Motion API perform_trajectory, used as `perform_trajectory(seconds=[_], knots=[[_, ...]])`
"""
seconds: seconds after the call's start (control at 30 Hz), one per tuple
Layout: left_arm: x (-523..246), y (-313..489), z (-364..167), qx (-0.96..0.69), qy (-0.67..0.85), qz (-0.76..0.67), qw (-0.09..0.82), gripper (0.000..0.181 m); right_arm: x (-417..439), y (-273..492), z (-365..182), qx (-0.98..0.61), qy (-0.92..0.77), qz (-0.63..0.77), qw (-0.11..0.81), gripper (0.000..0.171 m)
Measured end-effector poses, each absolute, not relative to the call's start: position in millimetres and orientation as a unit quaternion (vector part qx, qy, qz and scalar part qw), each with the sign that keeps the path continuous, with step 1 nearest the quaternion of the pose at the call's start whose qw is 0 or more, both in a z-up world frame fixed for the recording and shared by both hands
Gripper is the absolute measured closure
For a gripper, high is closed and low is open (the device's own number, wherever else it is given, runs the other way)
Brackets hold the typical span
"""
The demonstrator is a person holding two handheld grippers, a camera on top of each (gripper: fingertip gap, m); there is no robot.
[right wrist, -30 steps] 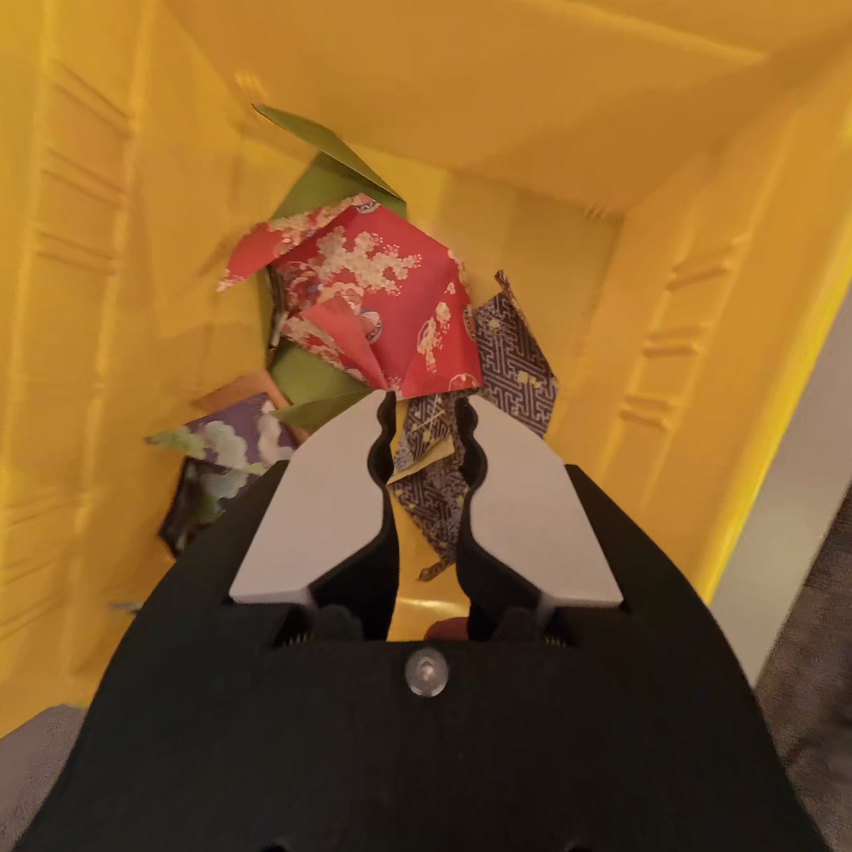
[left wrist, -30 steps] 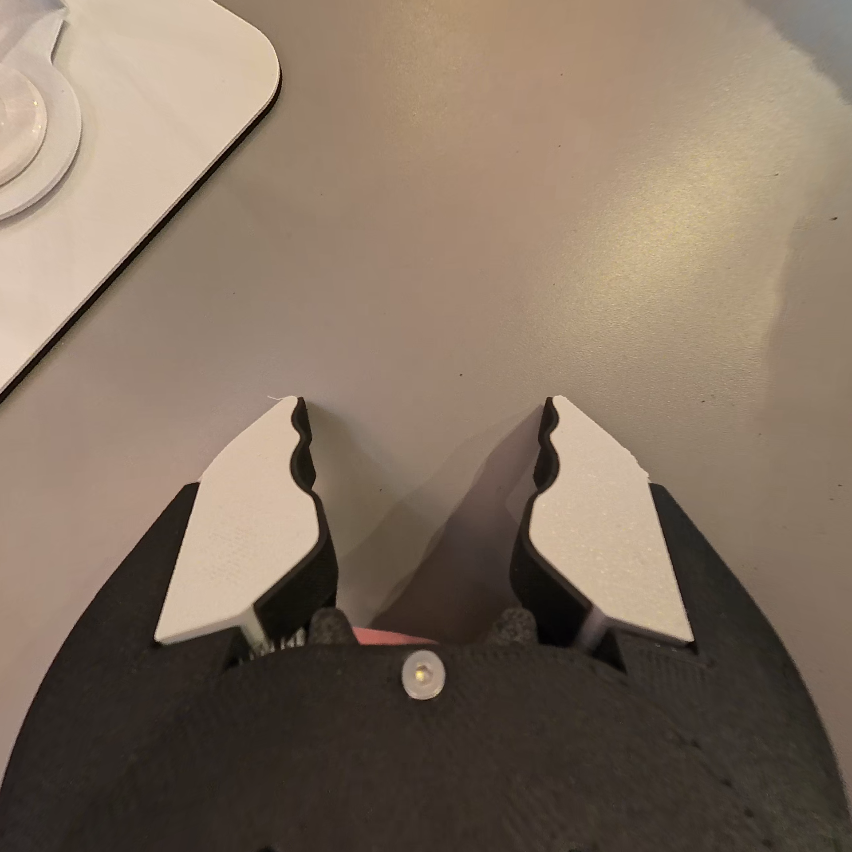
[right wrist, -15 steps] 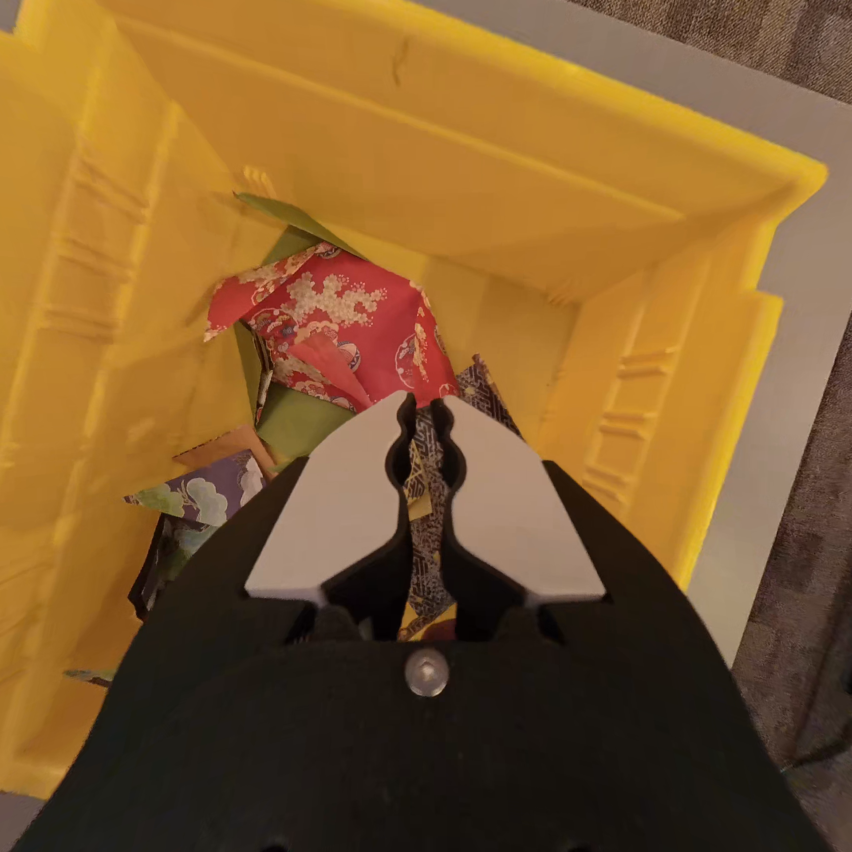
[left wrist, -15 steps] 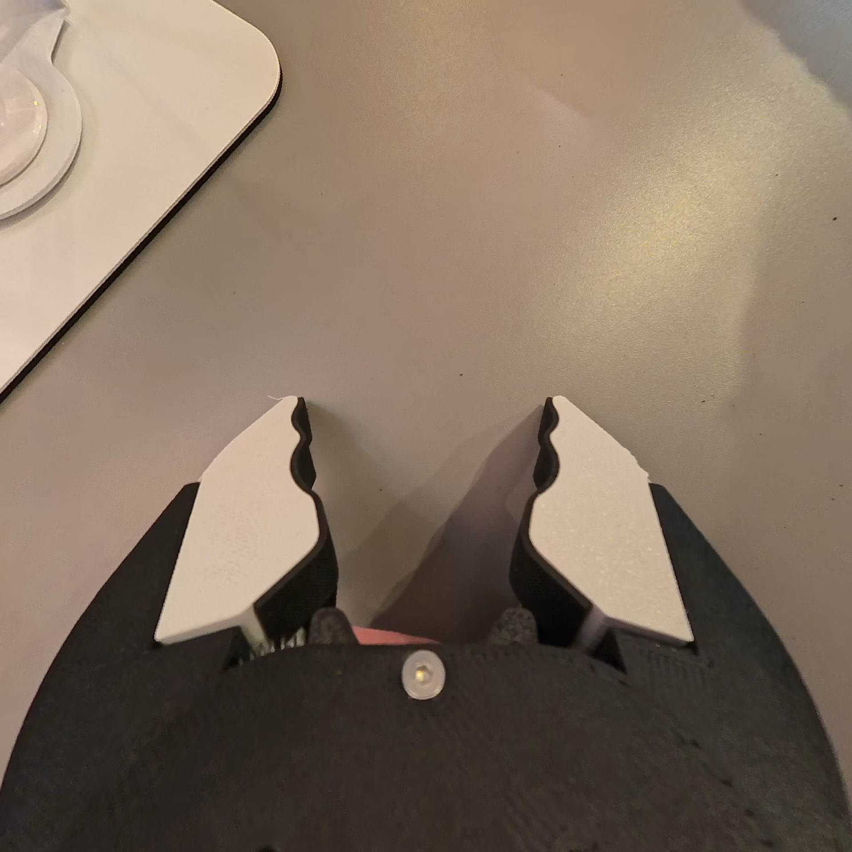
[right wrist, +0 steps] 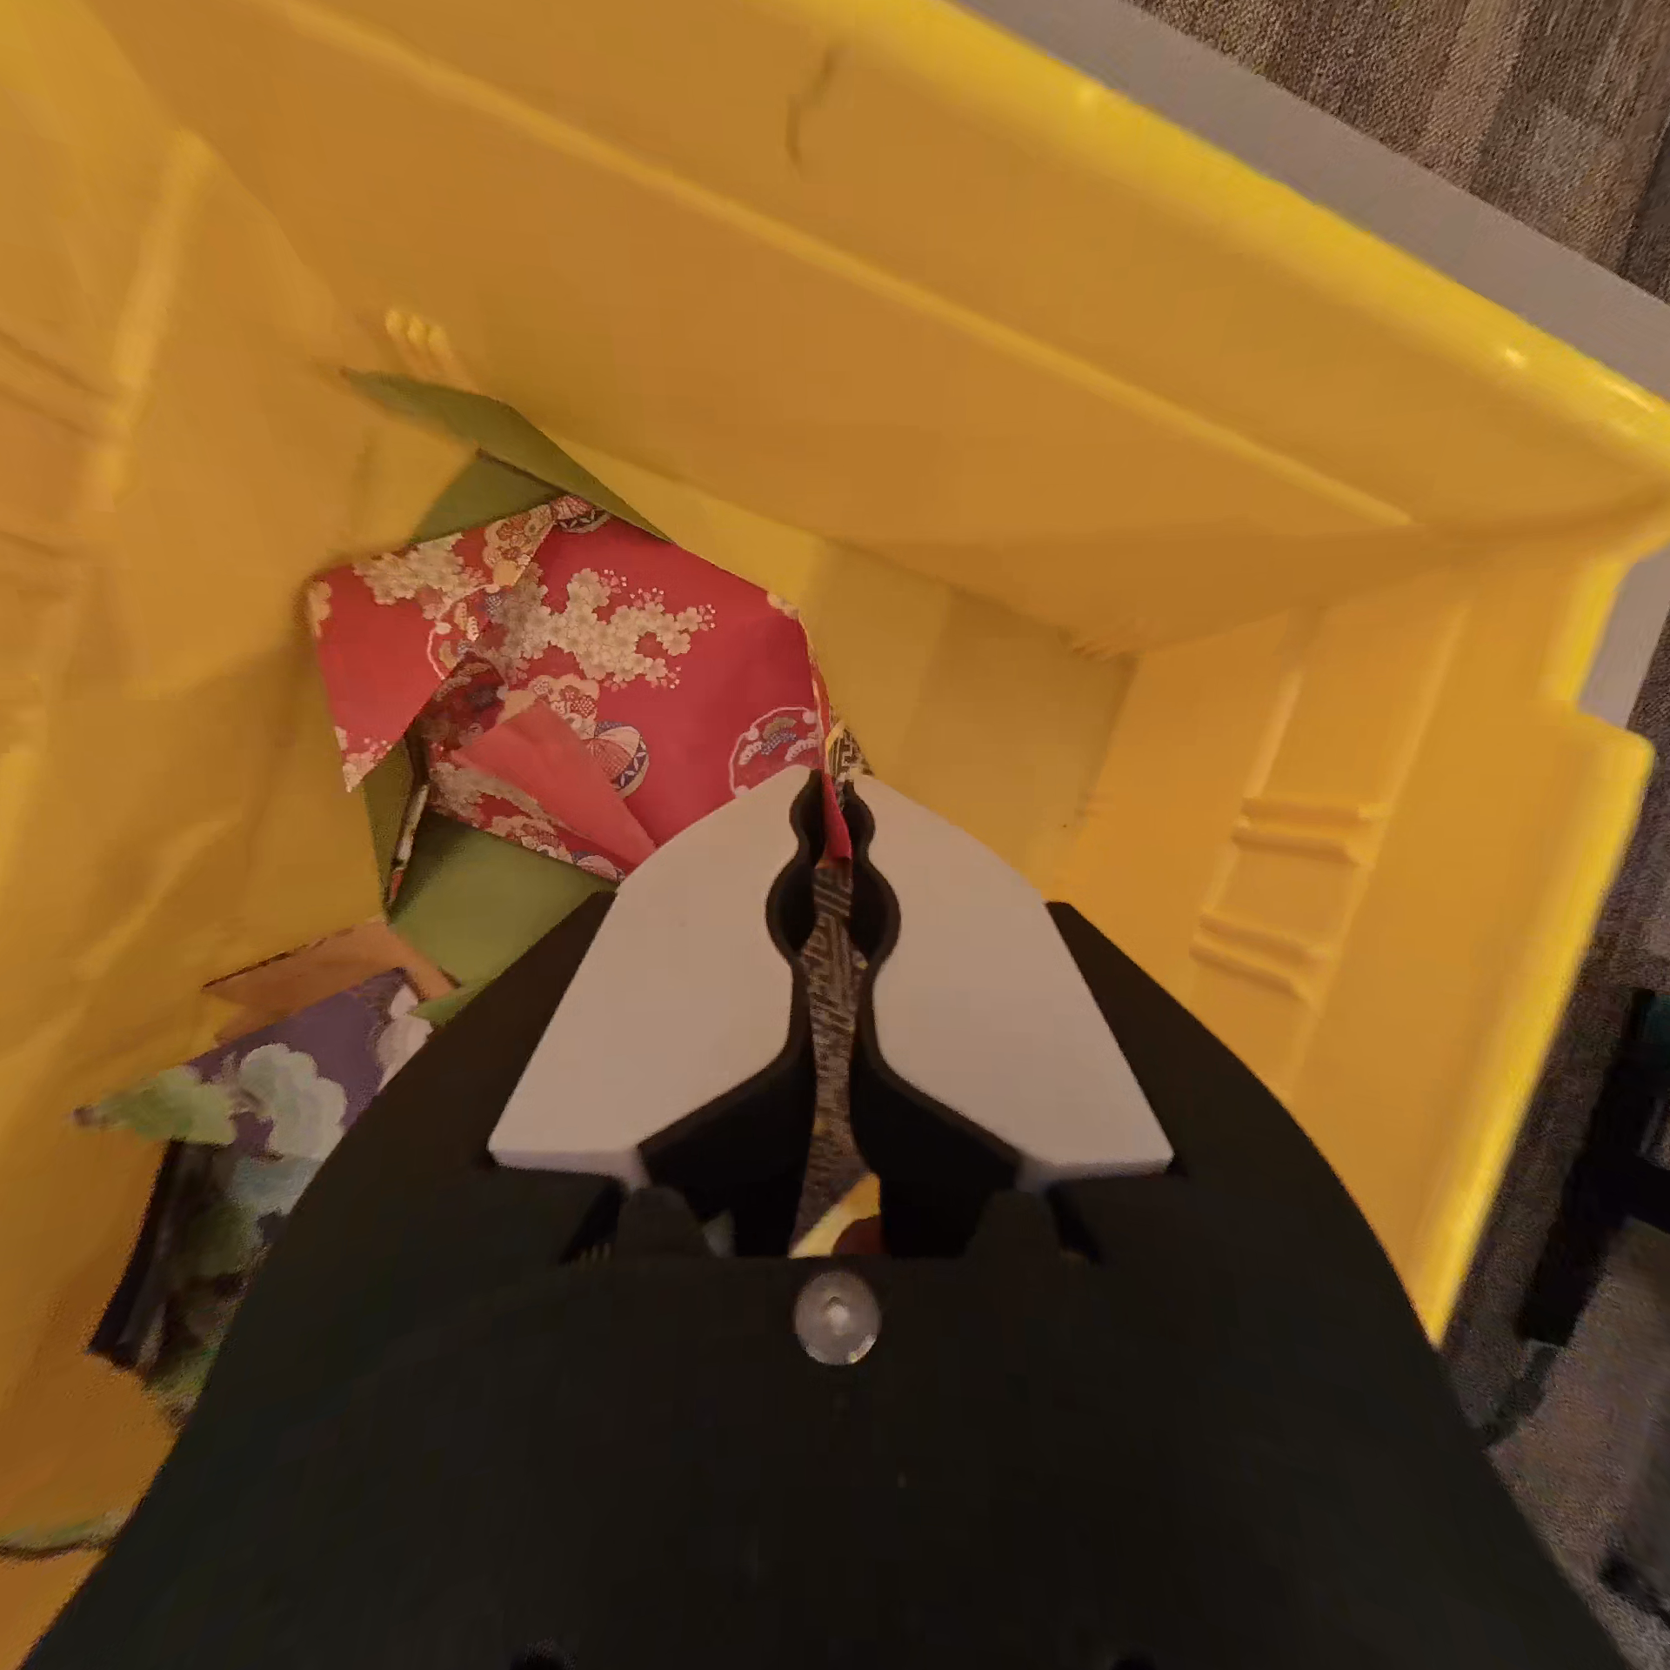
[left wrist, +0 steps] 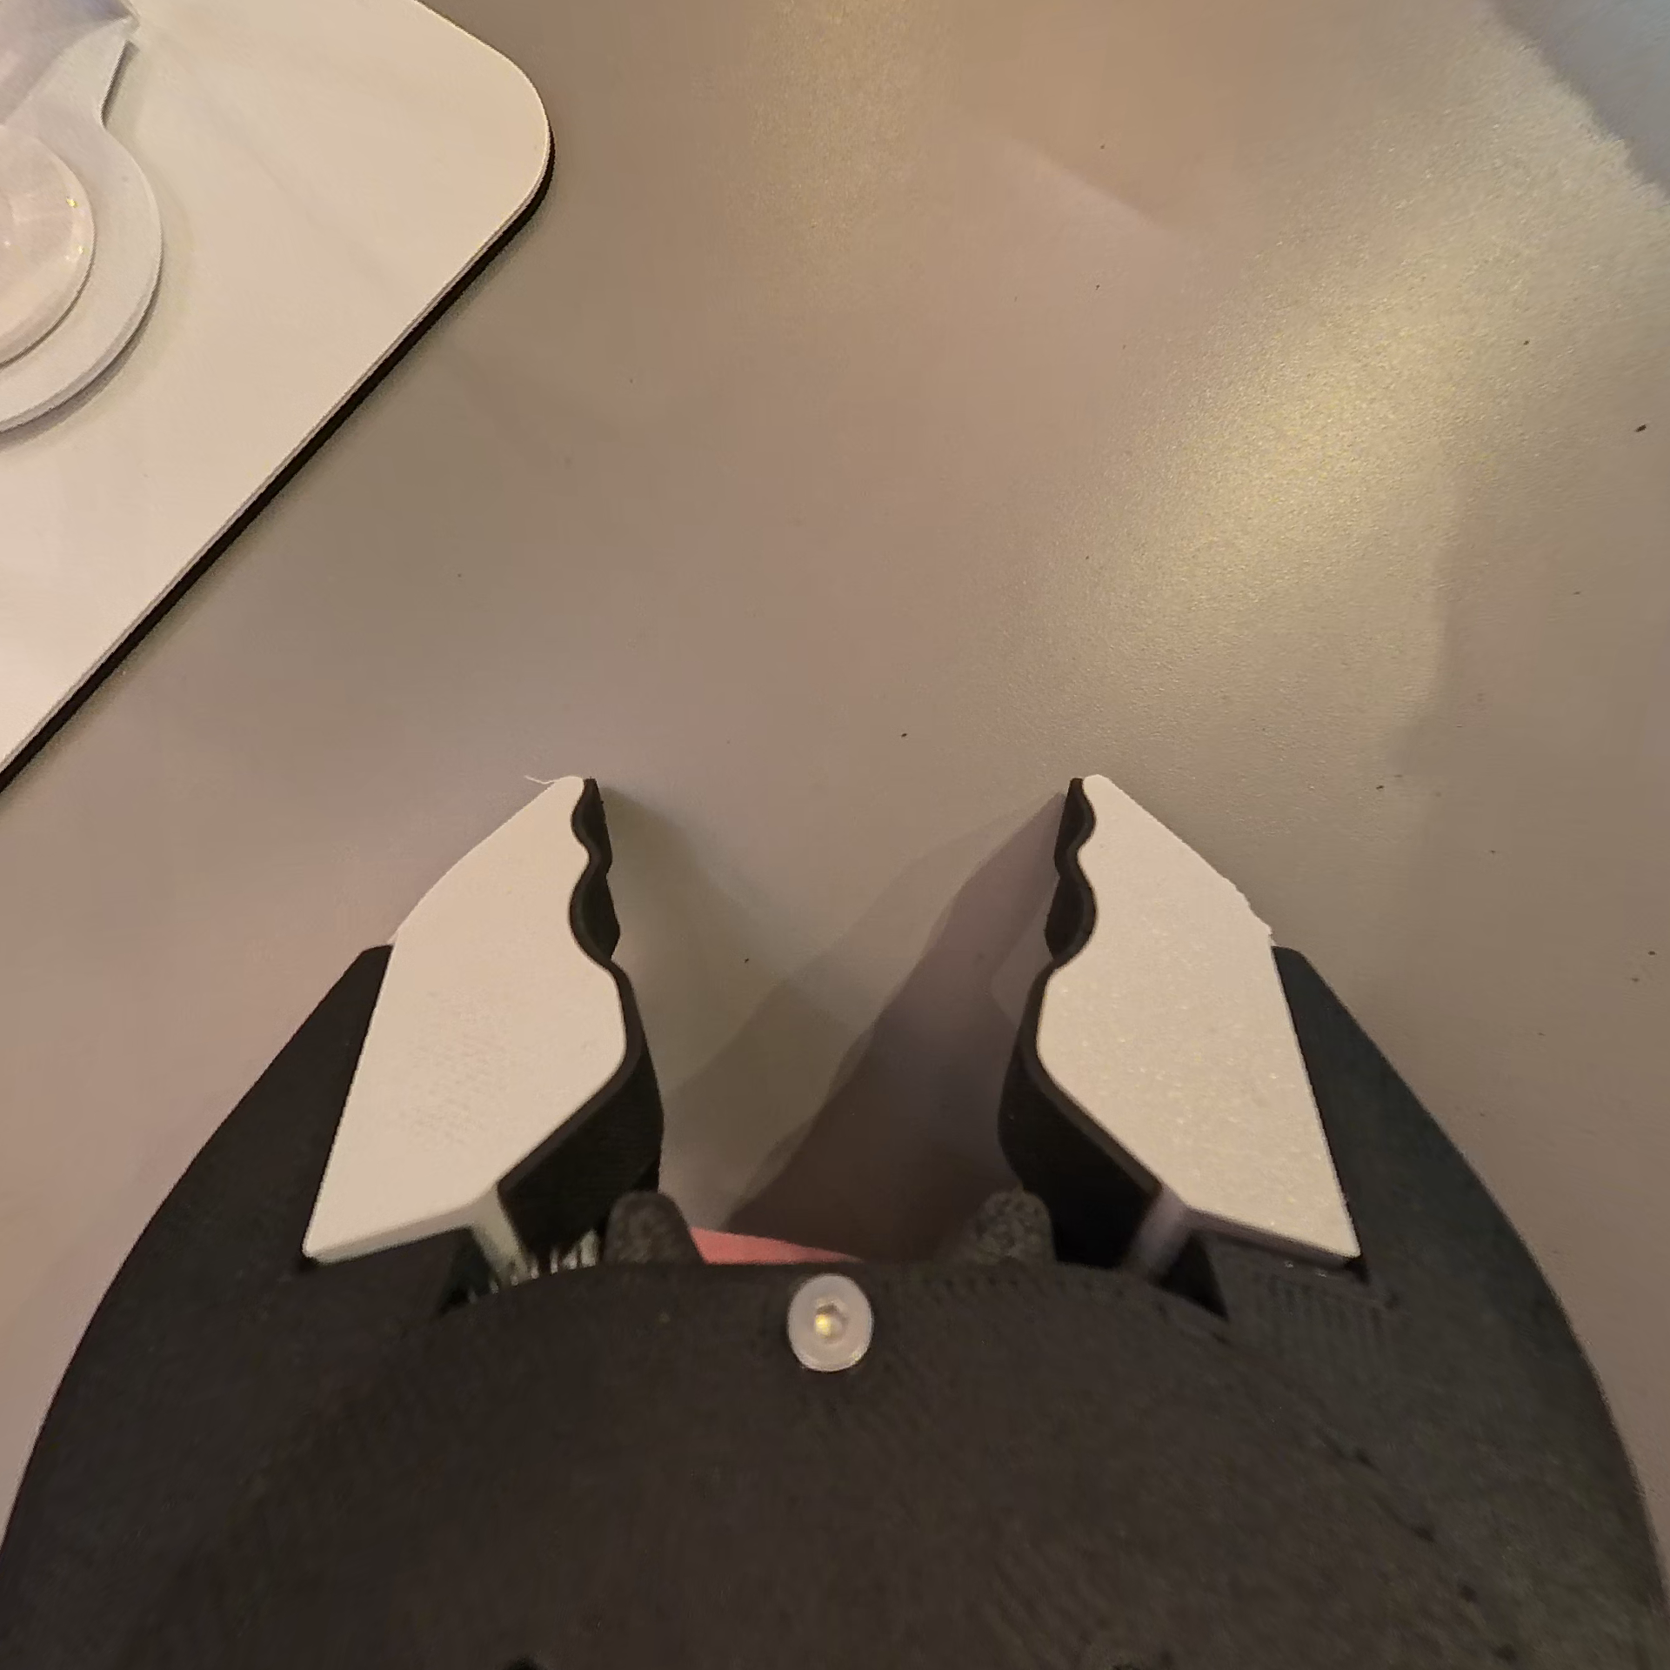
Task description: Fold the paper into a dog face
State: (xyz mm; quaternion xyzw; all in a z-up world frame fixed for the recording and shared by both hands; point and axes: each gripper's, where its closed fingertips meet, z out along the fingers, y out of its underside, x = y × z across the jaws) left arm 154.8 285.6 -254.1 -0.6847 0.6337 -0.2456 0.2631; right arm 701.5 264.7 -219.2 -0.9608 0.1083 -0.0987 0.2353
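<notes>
Your right gripper [right wrist: 833, 795] is clamped on the dark patterned paper [right wrist: 833, 1021], edge-on between its fingers above the yellow bin [right wrist: 904, 379], while your left gripper [left wrist: 831, 795] waits wide open and empty over the bare table [left wrist: 904, 452].

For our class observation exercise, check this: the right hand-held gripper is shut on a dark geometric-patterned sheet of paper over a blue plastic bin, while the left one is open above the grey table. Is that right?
Not quite: the right wrist view shows a yellow plastic bin, not a blue one. The right hand-held gripper is shut on the dark geometric-patterned paper, and the left hand-held gripper is open above the grey table.
</notes>
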Motion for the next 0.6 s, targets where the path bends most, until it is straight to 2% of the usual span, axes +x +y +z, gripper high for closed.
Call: perform_trajectory(seconds=[0.03, 0.37, 0.47, 0.57, 0.6], knots=[[154.8, 285.6, -254.1, -0.685, 0.634, -0.246, 0.263, 0.088, 702.0, 262.5, -211.7, -0.959, 0.113, -0.102, 0.239, 0.170], [154.6, 285.8, -253.9, -0.685, 0.633, -0.246, 0.263, 0.088, 696.3, 237.8, -133.3, -0.939, 0.128, -0.120, 0.294, 0.171], [154.6, 285.7, -253.8, -0.685, 0.633, -0.246, 0.263, 0.088, 699.5, 233.6, -126.1, -0.938, 0.126, -0.129, 0.297, 0.171], [154.6, 285.8, -253.8, -0.685, 0.633, -0.246, 0.263, 0.088, 702.0, 233.7, -103.9, -0.917, 0.149, -0.116, 0.352, 0.171], [154.6, 285.8, -253.8, -0.685, 0.633, -0.246, 0.263, 0.088, 702.5, 230.2, -104.8, -0.922, 0.147, -0.121, 0.336, 0.171]])
